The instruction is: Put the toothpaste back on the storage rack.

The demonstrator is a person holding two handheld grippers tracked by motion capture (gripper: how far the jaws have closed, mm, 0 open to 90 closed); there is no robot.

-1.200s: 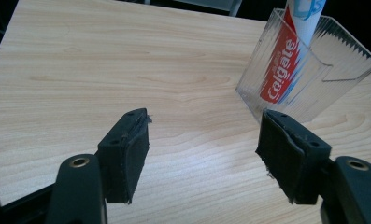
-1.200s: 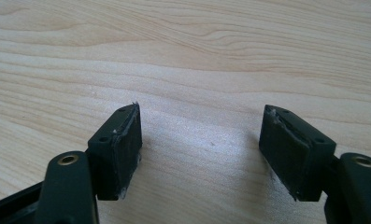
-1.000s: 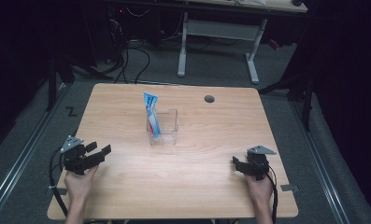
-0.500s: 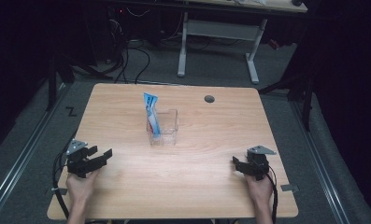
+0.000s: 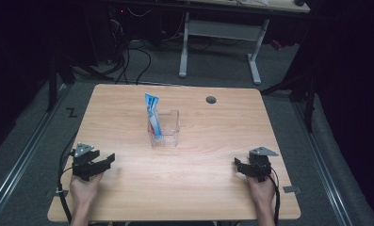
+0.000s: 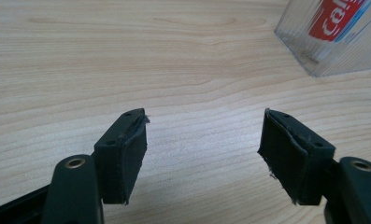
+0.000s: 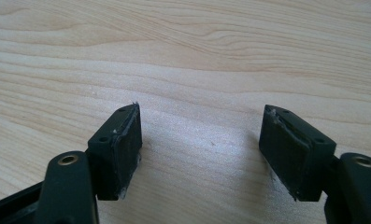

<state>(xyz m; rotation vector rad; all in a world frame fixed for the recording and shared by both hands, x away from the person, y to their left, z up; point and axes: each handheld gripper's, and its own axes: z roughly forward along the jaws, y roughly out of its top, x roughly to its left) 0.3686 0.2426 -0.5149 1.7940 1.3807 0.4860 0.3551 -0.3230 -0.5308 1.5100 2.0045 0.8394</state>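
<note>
— Since a second ago the left gripper [image 5: 110, 158] has slipped a little nearer the table's near edge; the right gripper [image 5: 239, 165] hasn't budged, nor has the box.

— Are the jaws doing anything?

— Both pairs stand apart with nothing between them. In each gripper view bare wood shows in the gap. The left pair widened a touch over that second.

— Where's the thing they're working with?

— A clear plastic box [image 5: 164, 128] sits near the middle of the table [image 5: 213, 197], a bit toward the far side. A toothpaste tube [image 5: 153, 115] stands in it, leaning against its left wall, top sticking up above the rim. In the left gripper view the box [image 6: 330, 44] sits at the upper right, well apart from the jaws.

— Room to move?

— Plenty. Open wood lies between both grippers and the box. Each gripper sits close to its own side edge, near the front. A small round cable hole [image 5: 211, 100] is near the far edge, right of the box.

— And around the table?

— Light wood-grain top, grey floor, dim room, another desk frame [image 5: 220, 37] behind, cables [image 5: 128, 52] on the floor at the far left.
</note>
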